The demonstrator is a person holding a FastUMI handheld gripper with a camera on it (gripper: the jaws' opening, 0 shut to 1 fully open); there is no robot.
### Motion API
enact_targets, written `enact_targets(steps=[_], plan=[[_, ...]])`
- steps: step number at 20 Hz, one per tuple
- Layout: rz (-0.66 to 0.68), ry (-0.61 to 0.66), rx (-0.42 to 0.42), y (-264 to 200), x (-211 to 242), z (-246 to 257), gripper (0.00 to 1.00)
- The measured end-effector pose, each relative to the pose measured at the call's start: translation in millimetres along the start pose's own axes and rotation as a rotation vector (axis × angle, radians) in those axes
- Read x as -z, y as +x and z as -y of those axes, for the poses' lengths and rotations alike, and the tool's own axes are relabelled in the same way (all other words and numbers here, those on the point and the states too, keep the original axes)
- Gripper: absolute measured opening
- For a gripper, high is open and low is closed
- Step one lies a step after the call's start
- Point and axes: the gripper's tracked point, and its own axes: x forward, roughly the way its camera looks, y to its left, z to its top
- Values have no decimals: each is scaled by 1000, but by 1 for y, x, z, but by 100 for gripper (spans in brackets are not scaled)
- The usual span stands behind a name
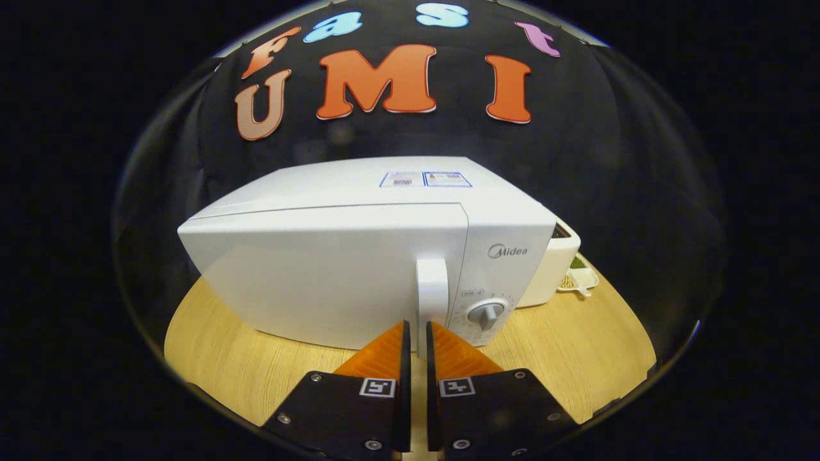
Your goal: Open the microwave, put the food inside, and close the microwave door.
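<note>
tongs point(417, 330) narrow, slim gap, tips at lower end of door handle point(432, 291), grip on it unclear | microwave point(359, 256) white, door closed, just ahead, dial point(487, 314) right of handle | food tray point(580, 276) far right behind a white appliance point(554, 269) | worktop point(564, 365) bare wood near left and right, round near edge

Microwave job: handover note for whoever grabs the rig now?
Tool: fingers nearly together, a narrow gap between them, tips at the bottom of the door handle; whether they press on it is unclear.
Microwave sits on the wooden table, door closed, knob just right of the handle.
A small white dish with food sits beyond the microwave's right side, beside a white container.
Done: nothing.
Left: open the door, load the food, close the door.
</note>
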Motion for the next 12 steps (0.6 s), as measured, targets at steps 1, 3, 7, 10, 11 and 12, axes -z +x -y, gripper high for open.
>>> enact_targets(steps=[1, 3, 7, 10, 11, 12], plan=[[15, -12, -13, -5, -9, -2, 10], [79, -23, -29, -25, -35, -3, 11], [251, -10, -45, -74, -111, 9, 11], [374, 0, -33, -115, -175, 28, 12], [413, -3, -24, -129, -196, 36, 16], [451, -4, -17, -143, -216, 42, 18]])
